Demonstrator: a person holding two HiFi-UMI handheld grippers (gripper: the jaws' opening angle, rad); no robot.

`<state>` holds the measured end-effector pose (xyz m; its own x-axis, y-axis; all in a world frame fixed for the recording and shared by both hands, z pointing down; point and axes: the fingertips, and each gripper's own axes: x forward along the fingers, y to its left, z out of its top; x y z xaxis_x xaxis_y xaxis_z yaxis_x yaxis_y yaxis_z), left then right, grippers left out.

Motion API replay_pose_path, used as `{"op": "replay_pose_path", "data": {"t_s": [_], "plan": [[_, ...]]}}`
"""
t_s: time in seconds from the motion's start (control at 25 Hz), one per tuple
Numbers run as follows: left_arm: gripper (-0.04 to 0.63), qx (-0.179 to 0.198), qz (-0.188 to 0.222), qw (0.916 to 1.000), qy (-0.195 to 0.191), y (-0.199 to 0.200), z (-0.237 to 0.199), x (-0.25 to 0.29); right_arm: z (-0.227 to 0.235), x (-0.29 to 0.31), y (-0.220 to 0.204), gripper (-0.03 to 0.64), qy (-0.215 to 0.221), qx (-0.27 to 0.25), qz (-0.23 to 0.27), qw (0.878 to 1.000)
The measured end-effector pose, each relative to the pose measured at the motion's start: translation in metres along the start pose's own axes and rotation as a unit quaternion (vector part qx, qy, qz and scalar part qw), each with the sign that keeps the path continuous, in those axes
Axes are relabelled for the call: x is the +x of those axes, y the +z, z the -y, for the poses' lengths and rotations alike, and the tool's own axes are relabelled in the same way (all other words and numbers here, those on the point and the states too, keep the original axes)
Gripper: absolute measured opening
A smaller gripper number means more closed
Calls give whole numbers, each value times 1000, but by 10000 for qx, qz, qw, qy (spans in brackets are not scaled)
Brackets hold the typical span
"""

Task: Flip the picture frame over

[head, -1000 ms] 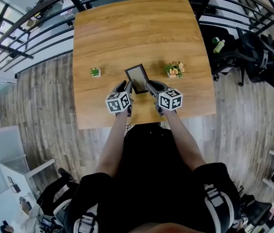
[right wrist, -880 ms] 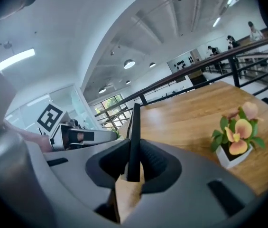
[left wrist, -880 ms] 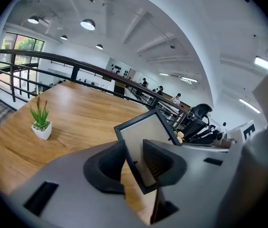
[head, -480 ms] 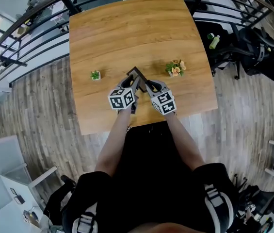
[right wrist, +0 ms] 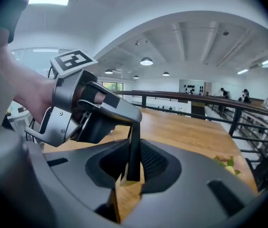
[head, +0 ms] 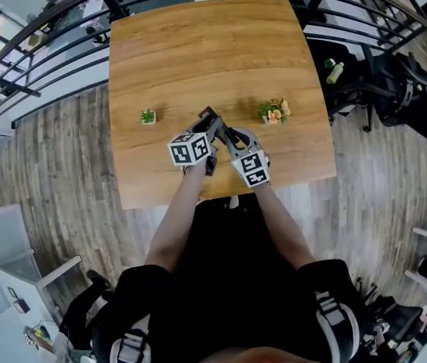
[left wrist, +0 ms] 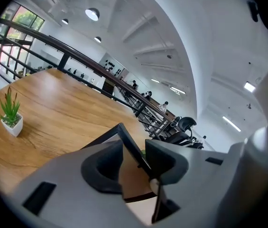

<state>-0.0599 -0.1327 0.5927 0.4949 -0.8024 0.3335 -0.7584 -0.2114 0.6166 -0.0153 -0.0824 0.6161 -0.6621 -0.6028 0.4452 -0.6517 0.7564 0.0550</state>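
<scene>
The picture frame (head: 208, 116), black-edged with a brown back, stands tilted up on edge above the wooden table (head: 198, 44). My right gripper (head: 225, 134) is shut on its near edge; in the right gripper view the black rim (right wrist: 134, 146) stands upright, pinched between the pads of the right gripper (right wrist: 133, 161). My left gripper (head: 206, 129) reaches in from the left. Its jaws have just been opening; the frame's rim (left wrist: 125, 137) runs slanting between the left gripper's (left wrist: 134, 152) jaws, with a gap on the left side.
A small green plant in a white pot (head: 148, 116) stands left of the frame, and a pot of orange flowers (head: 273, 110) stands to its right. A black railing (head: 47, 29) rings the table. Office chairs (head: 394, 82) stand on the floor to the right.
The frame lay flat on the table a second ago; now it is raised on edge. Both grippers have drawn together and risen, and the right one has rolled.
</scene>
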Motion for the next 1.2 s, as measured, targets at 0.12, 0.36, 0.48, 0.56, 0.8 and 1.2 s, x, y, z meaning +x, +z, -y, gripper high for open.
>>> {"op": "replay_pose_path", "data": {"t_s": [0.12,0.36,0.48,0.56,0.8,1.2], "plan": [[144,-164,-46,9998,56,-1,-7,2,-2,3,-1,77,-164,-402,-63,9990],[144,-580,-150,9980,222,-9,-17,5,-4,7,-10,78,-417,-1187,-267,9917],[144,-820,-230,9960,255,-15,-23,5,-7,9,-13,78,-504,-1543,-330,9862],[143,-927,-205,9950,295,-13,-27,3,-9,9,-10,78,-579,-1806,-336,9813],[144,-1354,-269,9901,272,-6,-28,10,-6,10,0,77,-841,-2746,-384,9571],[143,-2078,-486,9768,151,-16,-28,16,-8,3,-3,78,-865,-3109,-382,9457]]}}
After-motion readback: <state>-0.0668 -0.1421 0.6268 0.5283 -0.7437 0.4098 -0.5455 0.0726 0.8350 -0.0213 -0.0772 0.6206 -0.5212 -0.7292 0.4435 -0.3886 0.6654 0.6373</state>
